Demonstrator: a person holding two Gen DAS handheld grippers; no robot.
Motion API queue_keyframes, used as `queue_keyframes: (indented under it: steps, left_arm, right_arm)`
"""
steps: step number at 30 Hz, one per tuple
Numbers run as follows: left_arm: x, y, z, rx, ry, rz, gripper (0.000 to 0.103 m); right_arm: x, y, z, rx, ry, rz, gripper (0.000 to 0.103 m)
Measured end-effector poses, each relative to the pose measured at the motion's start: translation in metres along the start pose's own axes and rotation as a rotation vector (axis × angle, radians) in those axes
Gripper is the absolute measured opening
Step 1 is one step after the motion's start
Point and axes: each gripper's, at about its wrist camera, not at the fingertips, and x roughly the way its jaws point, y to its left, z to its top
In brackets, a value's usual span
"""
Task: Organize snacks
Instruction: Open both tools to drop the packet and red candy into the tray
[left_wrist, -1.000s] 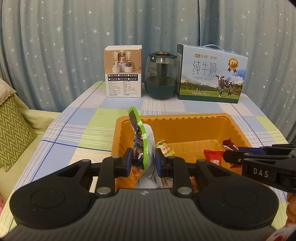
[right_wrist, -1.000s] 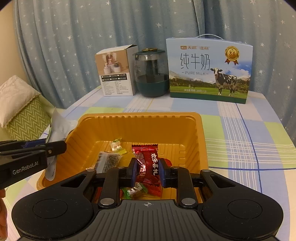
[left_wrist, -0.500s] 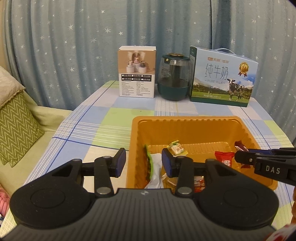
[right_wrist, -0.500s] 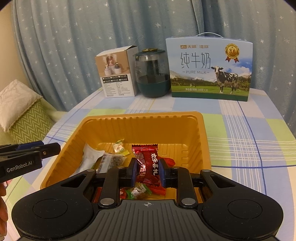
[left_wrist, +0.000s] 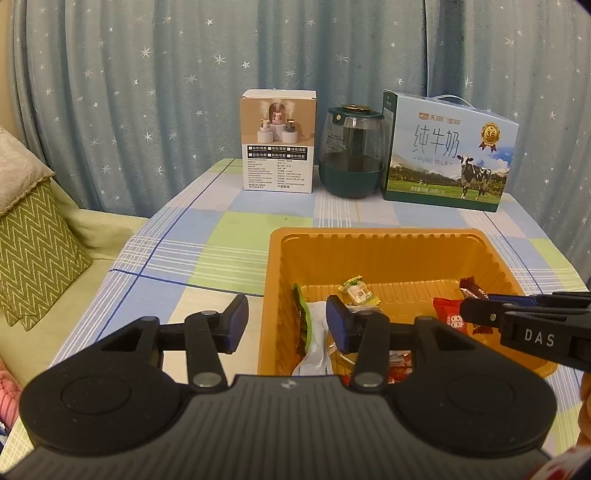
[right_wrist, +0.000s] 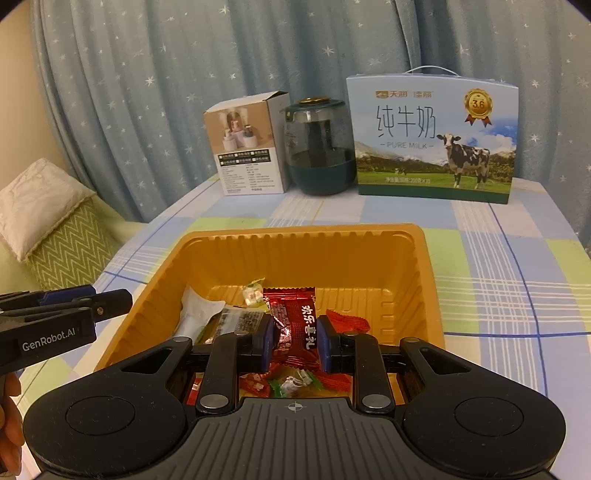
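Gripping glossy red wrapper (right_wrist: 293, 328): right tool (right_wrist: 293, 343); left tool (left_wrist: 286, 325) spread over ribbed orange tray (left_wrist: 369, 236).

1. Left gripper (left_wrist: 286, 325): jaws spread apart, straddling the left wall of the orange tray (left_wrist: 376, 236); nothing held.
2. Green-edged white pouch (left_wrist: 312, 332): inside the tray, against its left wall.
3. Right gripper (left_wrist: 476, 308): over the tray's right side, beside a red candy (left_wrist: 448, 315).

Candies (right_wrist: 291, 384) at the orange tray's (right_wrist: 428, 280) near end, half hidden behind the right hand-held gripper (right_wrist: 293, 345)
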Motion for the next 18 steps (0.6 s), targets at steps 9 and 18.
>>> queue_keyframes:
  steps: [9, 18]
  left_arm:
    - [0.0011, 0.0034, -0.0016, -0.013, 0.003, 0.015, 0.053]
    - [0.0011, 0.0029, -0.0021, -0.007, 0.003, 0.016, 0.056]
  right_arm:
    - [0.0023, -0.0021, -0.0018, 0.001, -0.005, -0.001, 0.061]
    - [0.0027, -0.0039, -0.0028, -0.002, 0.003, -0.007, 0.061]
